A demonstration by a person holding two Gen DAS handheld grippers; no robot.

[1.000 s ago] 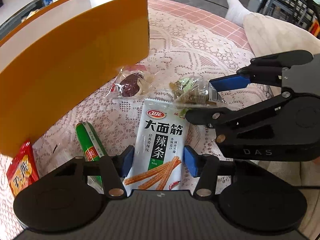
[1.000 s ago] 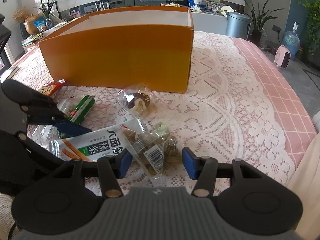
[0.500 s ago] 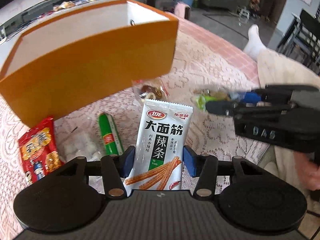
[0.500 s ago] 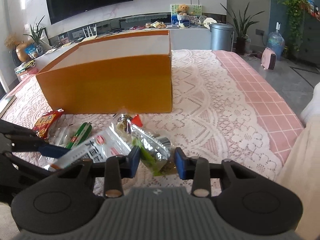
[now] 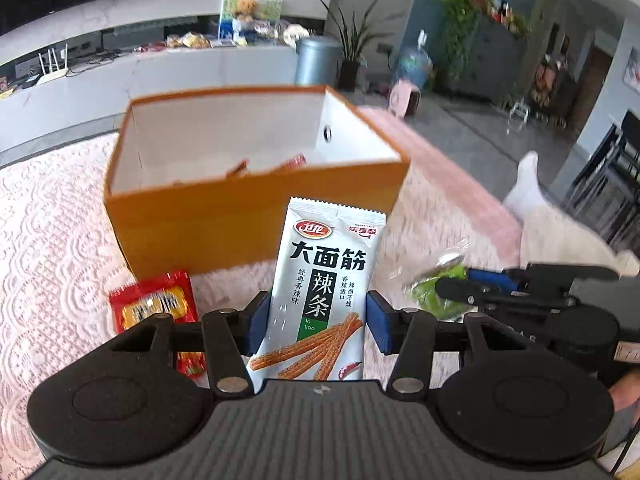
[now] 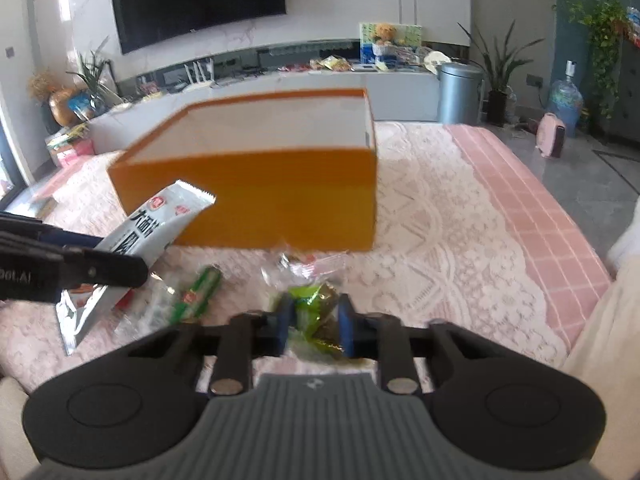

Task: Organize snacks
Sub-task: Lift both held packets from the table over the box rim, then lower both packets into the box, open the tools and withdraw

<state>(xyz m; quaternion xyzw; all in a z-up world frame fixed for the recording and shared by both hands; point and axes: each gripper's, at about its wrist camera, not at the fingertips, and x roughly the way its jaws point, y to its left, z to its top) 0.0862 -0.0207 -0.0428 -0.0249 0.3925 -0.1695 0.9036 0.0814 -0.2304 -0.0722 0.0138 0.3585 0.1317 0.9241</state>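
My left tongs (image 5: 317, 322) clamped on spicy-strip packet (image 5: 326, 280), my right tongs (image 6: 313, 326) closing on green packet (image 6: 316, 308), orange box (image 6: 256, 188) behind, lace-covered bench (image 6: 432, 248).

We ride left wrist camera: sits just behind left gripper (image 5: 318, 320), tilted down over lace-covered tabletop (image 5: 52, 240), facing orange box (image 5: 248, 216) close ahead, seeing into it. Right gripper (image 5: 452, 290) pokes in from right edge. We switch to right wrist camera: behind right gripper (image 6: 314, 320), same downward slant, box (image 6: 280, 200) slightly farther. Left gripper (image 6: 100, 256) enters at left. Both views share box, tabletop, TV wall beyond.
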